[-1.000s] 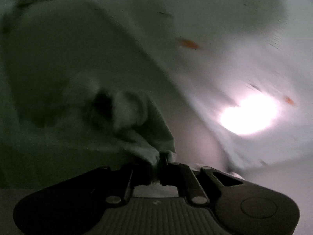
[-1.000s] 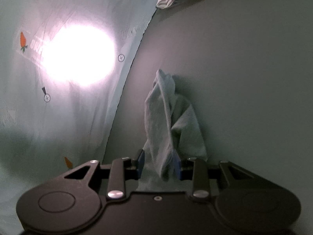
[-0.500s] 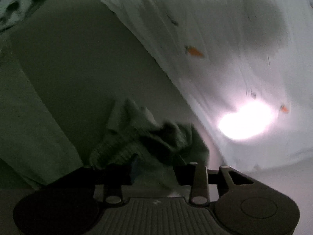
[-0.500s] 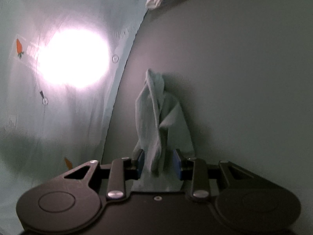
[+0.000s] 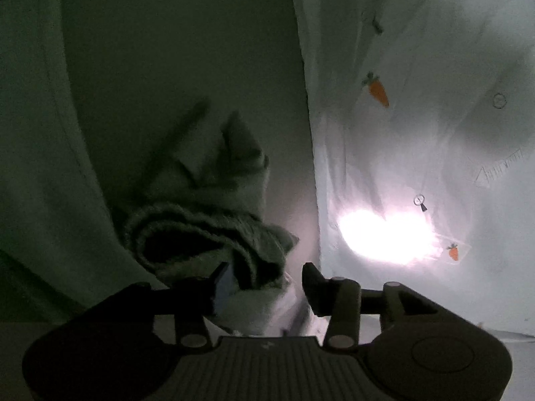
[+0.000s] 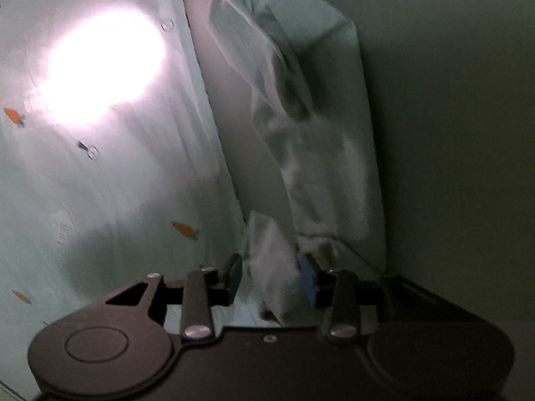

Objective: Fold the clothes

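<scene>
A pale green garment (image 5: 207, 227) lies bunched on a dim plain surface (image 5: 167, 50). My left gripper (image 5: 265, 284) is right at it, jaws opening. A fold sits between them against the left pad, and the right finger (image 5: 312, 289) stands apart from the cloth. In the right wrist view the same garment (image 6: 317, 133) stretches away in a crumpled strip. My right gripper (image 6: 271, 275) has a pale tuft of it between its blue pads. Its jaws are opening too, with a thin gap on the left side.
A pale sheet printed with small orange carrots (image 5: 418, 100) covers the right of the left wrist view and the left of the right wrist view (image 6: 100, 200). A bright glare (image 5: 384, 234) washes out part of it. More pale cloth (image 5: 33, 167) fills the far left.
The left jaws went from shut on the garment to apart. The right jaws widened a little. Both views rolled and dropped closer to the surface, and the garment now lies slack.
</scene>
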A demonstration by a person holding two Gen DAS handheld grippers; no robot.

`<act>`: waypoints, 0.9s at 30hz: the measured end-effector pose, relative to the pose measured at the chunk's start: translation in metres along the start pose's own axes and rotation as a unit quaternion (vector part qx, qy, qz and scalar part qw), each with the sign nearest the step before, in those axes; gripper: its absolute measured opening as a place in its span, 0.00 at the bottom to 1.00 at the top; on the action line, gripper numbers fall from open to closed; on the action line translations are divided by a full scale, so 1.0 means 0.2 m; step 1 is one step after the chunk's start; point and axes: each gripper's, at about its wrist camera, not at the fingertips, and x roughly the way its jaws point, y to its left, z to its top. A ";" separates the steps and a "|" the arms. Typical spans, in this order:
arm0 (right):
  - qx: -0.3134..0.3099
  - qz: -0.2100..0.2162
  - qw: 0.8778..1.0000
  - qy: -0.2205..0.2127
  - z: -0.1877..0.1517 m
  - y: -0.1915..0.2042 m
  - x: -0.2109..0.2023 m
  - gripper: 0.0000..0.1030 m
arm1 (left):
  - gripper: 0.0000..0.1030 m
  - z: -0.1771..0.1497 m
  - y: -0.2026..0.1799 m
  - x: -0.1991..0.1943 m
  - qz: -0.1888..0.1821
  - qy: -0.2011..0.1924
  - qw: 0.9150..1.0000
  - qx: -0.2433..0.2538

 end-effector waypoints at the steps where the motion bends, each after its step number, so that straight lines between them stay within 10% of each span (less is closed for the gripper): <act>1: 0.001 -0.001 1.000 0.001 0.00 0.00 0.01 0.41 | 0.51 0.01 -0.01 0.04 0.002 0.009 1.000 0.001; 15: 0.039 0.008 0.999 -0.019 0.06 -0.04 -0.02 0.45 | 0.71 0.02 -0.06 0.51 0.051 0.073 0.996 -0.025; 27: 0.023 -0.028 0.999 0.020 -0.04 -0.03 0.10 0.53 | 0.53 0.21 0.00 0.48 0.046 0.034 0.993 -0.103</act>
